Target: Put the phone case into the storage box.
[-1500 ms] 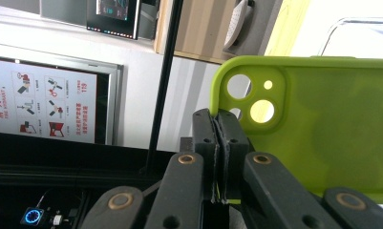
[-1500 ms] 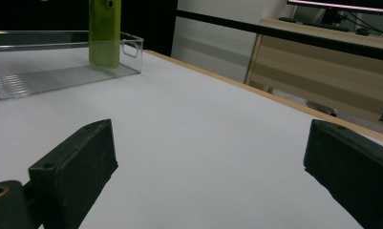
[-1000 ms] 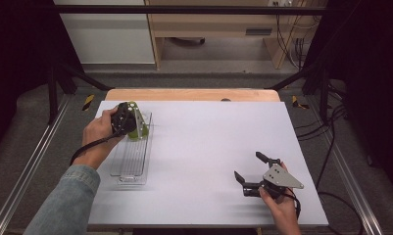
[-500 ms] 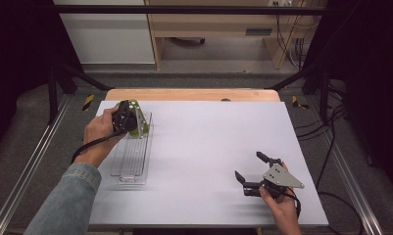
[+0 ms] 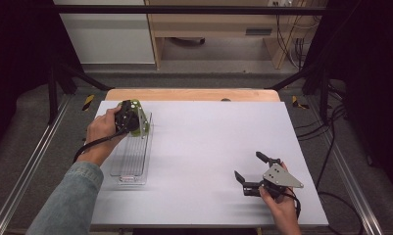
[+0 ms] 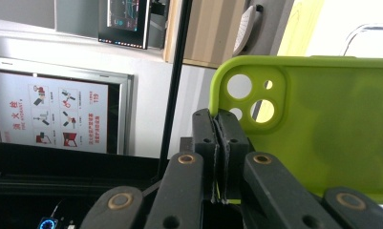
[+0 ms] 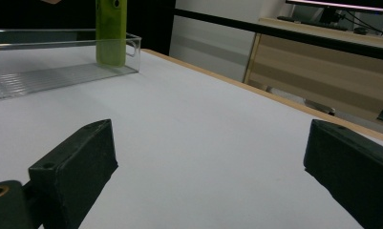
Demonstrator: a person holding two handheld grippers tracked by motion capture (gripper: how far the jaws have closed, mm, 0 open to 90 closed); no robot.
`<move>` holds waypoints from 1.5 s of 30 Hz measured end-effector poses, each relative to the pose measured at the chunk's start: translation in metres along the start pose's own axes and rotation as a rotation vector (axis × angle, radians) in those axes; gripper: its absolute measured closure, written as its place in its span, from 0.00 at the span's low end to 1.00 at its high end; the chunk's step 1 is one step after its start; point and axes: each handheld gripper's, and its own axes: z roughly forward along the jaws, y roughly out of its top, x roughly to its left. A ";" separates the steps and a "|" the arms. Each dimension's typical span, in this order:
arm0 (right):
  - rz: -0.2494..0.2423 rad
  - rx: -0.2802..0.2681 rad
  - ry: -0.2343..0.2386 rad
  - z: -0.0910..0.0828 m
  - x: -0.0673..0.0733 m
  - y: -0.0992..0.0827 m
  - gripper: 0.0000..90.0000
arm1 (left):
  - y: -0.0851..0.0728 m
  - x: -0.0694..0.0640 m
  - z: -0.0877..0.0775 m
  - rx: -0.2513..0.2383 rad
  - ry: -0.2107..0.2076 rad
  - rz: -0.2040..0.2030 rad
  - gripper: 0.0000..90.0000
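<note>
Clamped tight, the left gripper (image 5: 131,119) pinches one edge of a lime-green phone case (image 6: 318,124), its two black jaws pressed flat together on the thin rim just below the camera cut-outs, as the left gripper view shows. From the high view, the person's left hand (image 5: 105,131) holds this gripper over the far end of a clear plastic tray (image 5: 130,164), and the case hangs under the jaws, standing upright with its lower end down inside the tray.

Across the white table (image 5: 199,147), well apart from the left gripper, the right gripper (image 5: 251,169) rests low near the table's near right part, gripped by the person's right hand (image 5: 278,205). Its jaws are spread wide with nothing between them; in the right gripper view the two black pads stand at either side of the picture with bare tabletop in the gap. That same view looks past the pads to the phone case (image 7: 111,31), far off and upright against the tray's (image 7: 60,71) end wall.

A denim sleeve (image 5: 69,200) covers the left forearm, and a black cable trails back from the left gripper along the wrist.
</note>
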 end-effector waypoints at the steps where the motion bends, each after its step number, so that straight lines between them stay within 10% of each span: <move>1: 0.000 0.000 0.000 0.000 0.000 0.000 0.05 | 0.000 0.000 0.000 0.000 0.000 0.000 0.97; 12: 0.002 0.002 -0.003 -0.001 0.000 0.000 0.05 | 0.003 0.000 -0.003 -0.012 -0.007 0.002 0.96; 20: -0.001 0.002 -0.002 -0.001 0.000 0.000 0.05 | 0.002 0.009 -0.012 -0.059 0.000 -0.082 0.58; 33: -0.001 0.001 -0.003 -0.001 0.000 0.000 0.05 | 0.003 0.010 -0.023 -0.073 -0.021 -0.148 0.39; 45: -0.001 0.002 -0.002 -0.001 0.000 0.000 0.05 | 0.006 0.012 -0.033 -0.094 -0.128 -0.265 0.19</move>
